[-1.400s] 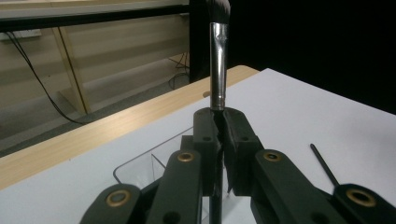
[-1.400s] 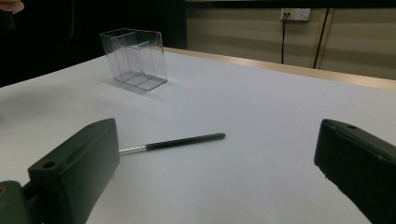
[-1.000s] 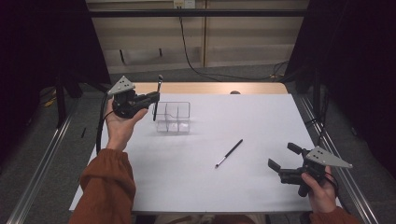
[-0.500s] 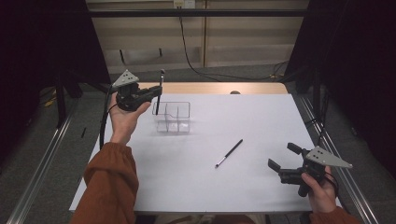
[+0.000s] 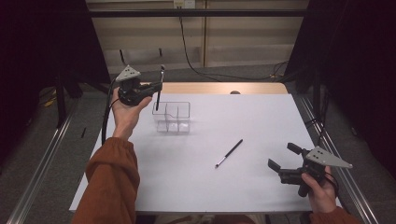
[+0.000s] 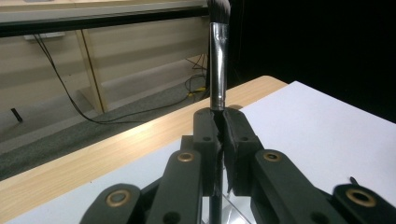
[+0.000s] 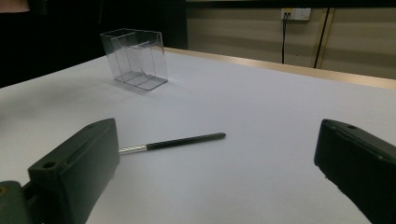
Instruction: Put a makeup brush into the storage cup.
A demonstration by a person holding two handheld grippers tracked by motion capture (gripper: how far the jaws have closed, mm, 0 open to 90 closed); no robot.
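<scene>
High view: left gripper (image 5: pixel 156 86) clamps makeup brush (image 5: pixel 159 88) upright over clear organizer (image 5: pixel 172 116), ready to drop; right gripper (image 5: pixel 284 161), 5 o'clock, wide w/ nothing, near 2nd brush (image 5: pixel 229 152).

A white sheet covers the counter (image 5: pixel 261 116), whose bare wooden edge shows as a strip along the far side. Beyond it stand pale wall panels (image 5: pixel 243 37), with a black cable (image 5: pixel 196 60) hanging down from a socket (image 5: pixel 184 3) and trailing over the grey floor (image 5: pixel 60 135). Metal rails (image 5: pixel 42 158) run along both sides of the counter.
</scene>
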